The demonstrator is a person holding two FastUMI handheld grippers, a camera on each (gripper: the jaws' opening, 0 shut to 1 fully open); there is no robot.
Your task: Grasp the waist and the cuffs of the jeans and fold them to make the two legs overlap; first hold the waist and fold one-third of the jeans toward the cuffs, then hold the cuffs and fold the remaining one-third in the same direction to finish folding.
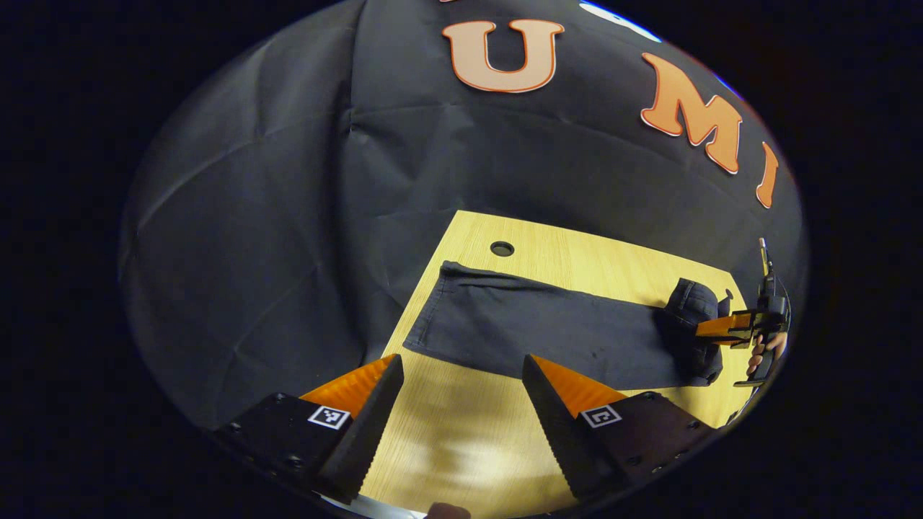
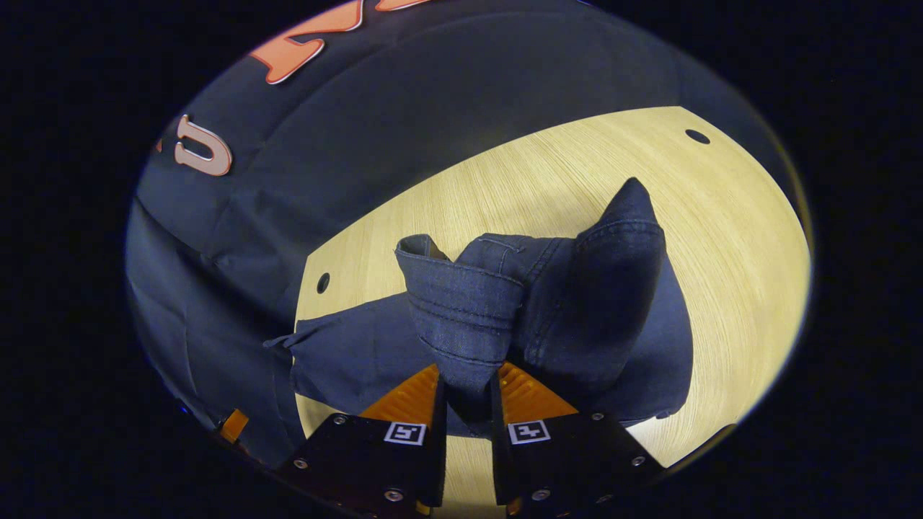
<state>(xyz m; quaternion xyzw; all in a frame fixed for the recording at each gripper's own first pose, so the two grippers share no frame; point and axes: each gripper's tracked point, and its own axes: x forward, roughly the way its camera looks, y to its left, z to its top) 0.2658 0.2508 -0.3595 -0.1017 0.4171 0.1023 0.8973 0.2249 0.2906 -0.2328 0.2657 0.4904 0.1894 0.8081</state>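
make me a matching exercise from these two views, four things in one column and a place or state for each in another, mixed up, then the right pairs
Things:
1. left gripper
2. right gripper
3. jeans legs
4. round hole

Places or states:
A. lying flat along the table
B. in the bare wood beyond the jeans
C. fingers wide apart over bare wood, holding nothing
D. fingers closed on a lifted bunch of denim at the waist

Pairs: 1-C, 2-D, 3-A, 4-B

Dim booth, warm light pooling on the table [image 1: 577, 259]; fisheye bends edges, sharp focus.
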